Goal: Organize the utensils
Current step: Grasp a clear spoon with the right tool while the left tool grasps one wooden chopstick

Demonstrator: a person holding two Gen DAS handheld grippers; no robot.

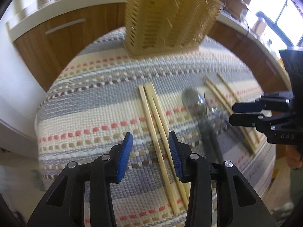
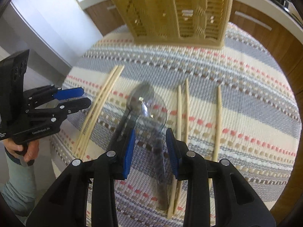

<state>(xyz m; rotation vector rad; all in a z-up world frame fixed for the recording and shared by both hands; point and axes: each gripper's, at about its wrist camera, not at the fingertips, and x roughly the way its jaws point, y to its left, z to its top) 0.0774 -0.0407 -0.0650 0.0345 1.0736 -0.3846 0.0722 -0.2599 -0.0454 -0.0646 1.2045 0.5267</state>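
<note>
**Utensils lie loose on the mat, both claws open above them**

Utensils are spread over a striped woven mat (image 1: 90, 102) on the desk, with a tan slotted basket (image 1: 166, 19) standing at the mat's far edge.

Left wrist view: a chopstick pair (image 1: 157, 121) lies on the mat on the near side of the basket, running from mid-mat back toward the camera. The left claw (image 1: 150, 151) hangs over the pair's near half with its blue pads (image 1: 125, 157) spread apart; the sticks pass close by the right-hand pad, and whether they touch it cannot be told. Right of the pair, farther from the basket's left corner, lies a spoon (image 1: 195, 102), blurred, and beyond it more chopsticks (image 1: 221, 94). The right claw (image 1: 232, 113) enters from the right edge, its fingers slightly apart, holding nothing.

Right wrist view: the basket (image 2: 170, 9) stands at the top, the mat (image 2: 246, 75) below it. The spoon (image 2: 145, 104) lies near the mat's middle, blurred into a doubled shape, bowl toward the basket, handle running back between the right claw's (image 2: 150, 147) open blue pads (image 2: 129, 151); contact cannot be judged. Right of the spoon lie three chopsticks (image 2: 186, 102), two close together and one apart. Left of the spoon lies the pair (image 2: 102, 102), and beside it at the mat's left edge the left claw (image 2: 86, 97), open, gripped by a hand (image 2: 24, 149).
</note>
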